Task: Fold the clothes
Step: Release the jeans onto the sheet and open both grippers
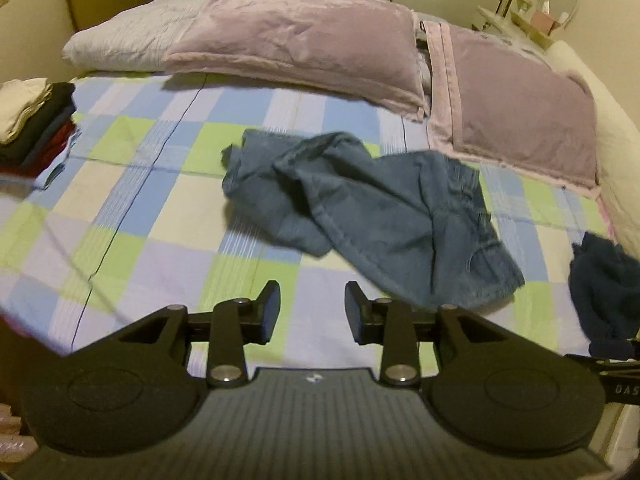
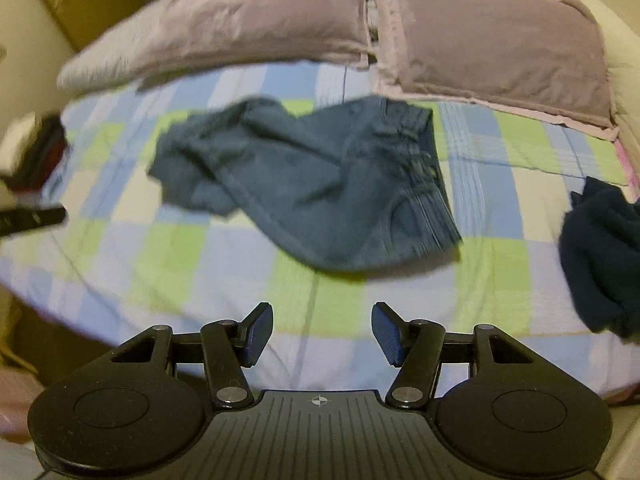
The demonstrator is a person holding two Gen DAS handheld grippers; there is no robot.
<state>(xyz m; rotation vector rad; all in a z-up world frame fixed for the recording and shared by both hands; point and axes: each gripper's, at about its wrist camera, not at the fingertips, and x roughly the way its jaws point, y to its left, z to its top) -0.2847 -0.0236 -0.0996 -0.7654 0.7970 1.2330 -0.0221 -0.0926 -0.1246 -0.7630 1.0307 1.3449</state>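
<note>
Crumpled blue jeans (image 1: 360, 208) mid-bed on checked sheet (image 1: 140, 208); left gripper (image 1: 312, 312) and right gripper (image 2: 322, 334) above near edge, jaws released, empty; folded stack (image 1: 36, 120) left of jeans

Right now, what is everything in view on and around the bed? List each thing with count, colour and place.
Jeans: one, blue denim, crumpled in the middle of the bed, not held.
Dark garment: one, navy, bunched at the bed's right edge.
Folded stack: one pile, cream on top, black and red below, at the bed's left edge.
Pillows: two, mauve, side by side at the head of the bed.
White pillow: one, partly under the left mauve pillow.
Bed sheet: one, checked in blue, green, lilac and cream.
Left gripper: black, open, nothing between its fingers.
Right gripper: black with blue pads, open, nothing between its fingers.
</note>
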